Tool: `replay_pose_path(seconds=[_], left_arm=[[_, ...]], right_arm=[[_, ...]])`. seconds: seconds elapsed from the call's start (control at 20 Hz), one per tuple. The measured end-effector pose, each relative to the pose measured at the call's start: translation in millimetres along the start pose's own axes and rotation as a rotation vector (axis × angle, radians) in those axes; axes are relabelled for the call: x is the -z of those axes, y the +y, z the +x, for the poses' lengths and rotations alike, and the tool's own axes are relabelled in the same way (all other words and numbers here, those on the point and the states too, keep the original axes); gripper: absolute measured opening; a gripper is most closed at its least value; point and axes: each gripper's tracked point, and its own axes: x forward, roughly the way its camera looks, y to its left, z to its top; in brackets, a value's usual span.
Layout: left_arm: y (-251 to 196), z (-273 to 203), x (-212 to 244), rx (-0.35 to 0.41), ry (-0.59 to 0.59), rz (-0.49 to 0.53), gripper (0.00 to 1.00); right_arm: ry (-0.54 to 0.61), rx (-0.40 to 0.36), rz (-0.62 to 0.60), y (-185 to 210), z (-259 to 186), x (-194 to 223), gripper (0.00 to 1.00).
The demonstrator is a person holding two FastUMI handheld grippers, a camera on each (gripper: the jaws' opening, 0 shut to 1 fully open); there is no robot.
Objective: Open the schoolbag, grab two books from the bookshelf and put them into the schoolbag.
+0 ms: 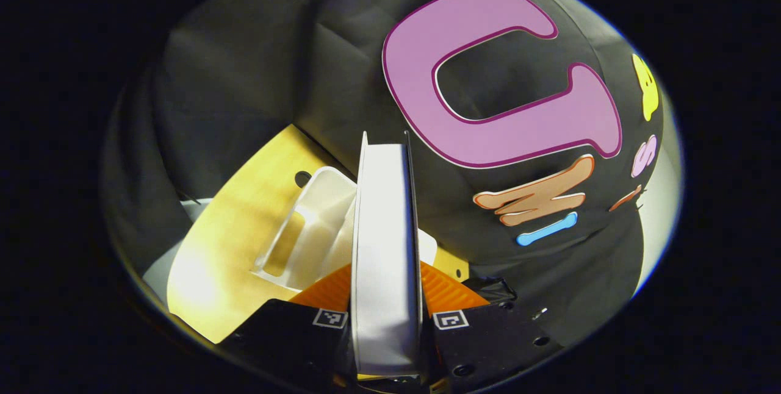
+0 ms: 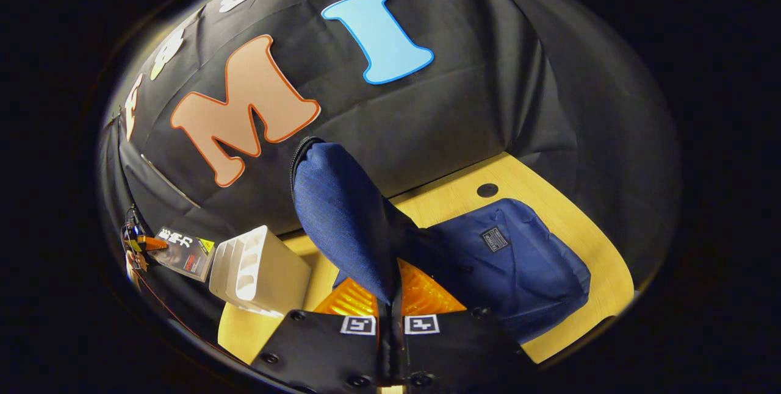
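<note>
**Book lifted clear of the rack, bag flap held up**

In the left gripper view, the left gripper (image 1: 385, 345) is clamped on a thin white-edged book (image 1: 385, 247), both fingers pressing its covers, the book standing edge-on and reaching up in front of the black cloth wall (image 1: 244, 77). Below and behind it sits the white plastic slotted bookshelf (image 1: 305, 229) on the pale yellow wooden table (image 1: 232, 229); the book's lower part overlaps the rack in the picture, and whether they touch cannot be told. Bare tabletop lies to the rack's left, out to the table's curved edge.

In the right gripper view, the right gripper (image 2: 389, 333) is pinched narrow on a raised flap of the dark blue fabric schoolbag (image 2: 512, 266), the flap (image 2: 341, 211) rising upright with its zip edge at the top. The bag's body lies flat on the table to the right, near the table's front edge. The white rack stands left of the flap, apart from the bag, with a strip of bare wood between. Farther left, the other gripper holds a dark-covered book (image 2: 183, 252) against the cloth.
</note>
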Motion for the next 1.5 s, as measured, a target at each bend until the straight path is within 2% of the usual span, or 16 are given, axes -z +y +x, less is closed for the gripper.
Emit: replay_pose_path(seconds=[0.25,0.35,0.55,0.8,1.5], left_arm=[[-7.8,4.8,9.2,0.103,0.024,-0.058,0.36],[-17.2,14.2,24.5,0.145,0.054,-0.083,0.36],[-44.5,43.8,61.3,0.177,0.107,-0.067,0.36],[-85.5,74.8,99.9,0.280,0.136,-0.127,0.36],[-116.3,163.1,194.5,0.287,0.269,-0.123,0.36]], right_arm=[[-0.001,-0.002,-0.006,1.4,0.6,0.2,0.04],[-0.001,-0.004,-0.007,1.9,0.4,0.2,0.03],[-0.001,-0.010,-0.010,2.5,0.3,0.0,0.03],[-0.006,-0.016,0.001,3.3,0.9,1.1,0.04],[-0.019,-0.032,0.019,3.4,-2.7,-0.8,0.03]])
